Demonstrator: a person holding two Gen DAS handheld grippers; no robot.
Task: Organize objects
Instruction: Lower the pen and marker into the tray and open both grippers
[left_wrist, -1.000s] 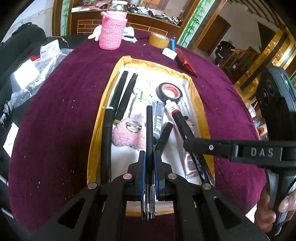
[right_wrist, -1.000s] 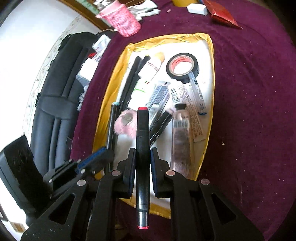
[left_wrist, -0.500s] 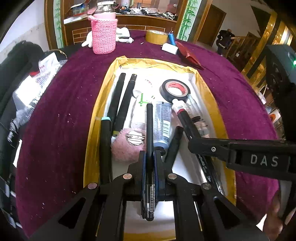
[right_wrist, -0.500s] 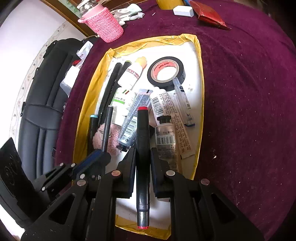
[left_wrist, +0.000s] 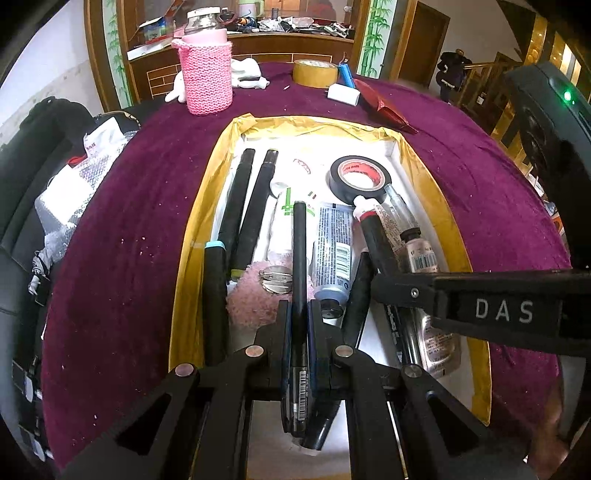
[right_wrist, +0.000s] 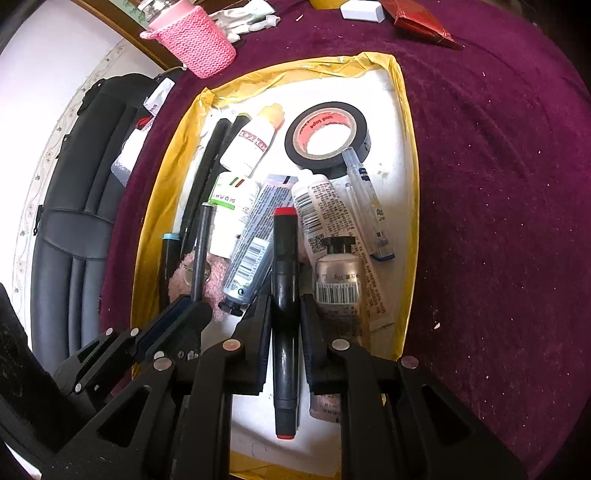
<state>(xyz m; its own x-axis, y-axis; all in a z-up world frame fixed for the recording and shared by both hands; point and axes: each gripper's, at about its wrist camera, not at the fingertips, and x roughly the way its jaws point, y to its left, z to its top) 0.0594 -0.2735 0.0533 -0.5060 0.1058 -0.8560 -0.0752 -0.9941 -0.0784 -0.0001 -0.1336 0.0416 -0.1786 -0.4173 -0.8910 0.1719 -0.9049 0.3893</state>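
Black pen (left_wrist: 299, 258) clamped between left jaws, marker (right_wrist: 285, 280) between right

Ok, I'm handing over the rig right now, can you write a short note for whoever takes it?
Left gripper: shut on a thin black pen, held over the tray.
Right gripper: shut on a red-capped marker, also over the tray.
In the tray: black tape roll, several tubes and small bottles, three more markers along the left side, a pink fluffy clip.
Done: both pens picked up.
Left: set each one down, probably beside the markers on the left. Where they should go isn't shown.
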